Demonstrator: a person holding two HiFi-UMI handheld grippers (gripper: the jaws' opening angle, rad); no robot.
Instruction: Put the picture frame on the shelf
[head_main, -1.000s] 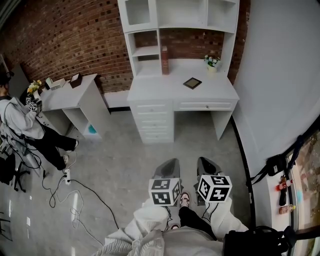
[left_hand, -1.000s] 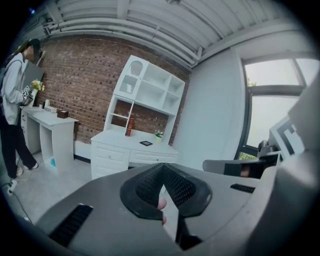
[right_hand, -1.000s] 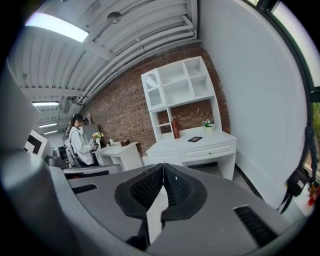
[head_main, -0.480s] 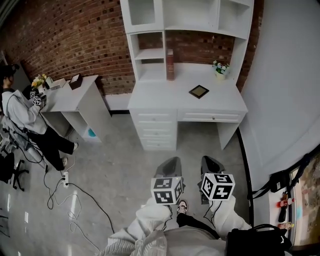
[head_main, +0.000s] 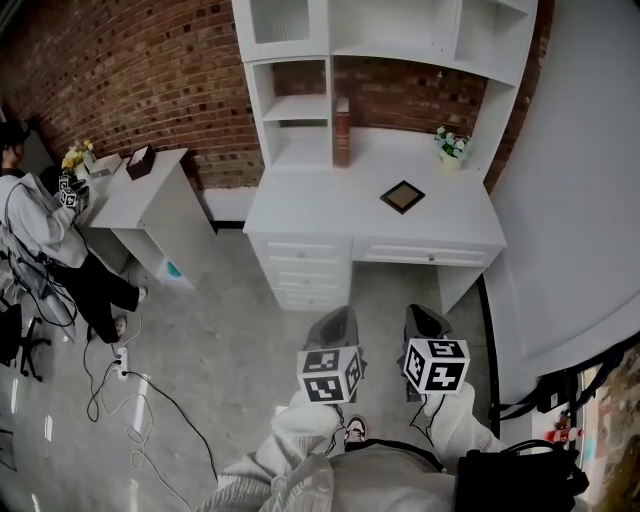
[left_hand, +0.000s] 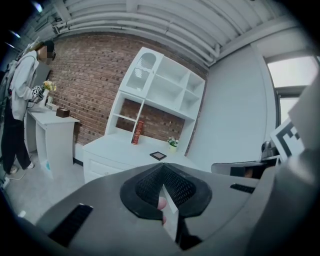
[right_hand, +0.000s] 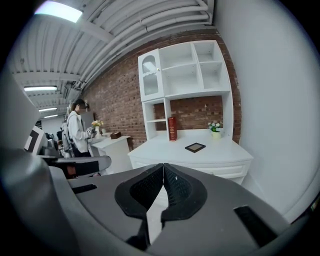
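Against brick wall: white desk with shelf unit built along its back edge, reaching out of the head view at top. Floor grey, with cables lying at left. Side desk is smaller and stands left of main desk, apart from it. Person is at its far end, with a marker cube at the hands.

Left hand-held gripper and right hand-held gripper sit low in the head view, side by side, both pointing toward desk and well short of it. Left jaws: tips pressed together, nothing held. Something pinkish shows in the gap behind the pads, cannot tell what. Right jaws: likewise closed tip to tip, nothing held.

Book, red-brown, stands upright on desk top against the shelf unit's inner post. Frame lies flat on desk top, right of centre, turned corner-on, well apart from book, below the shelf. Flower pot stands near back right corner of desk, beyond frame
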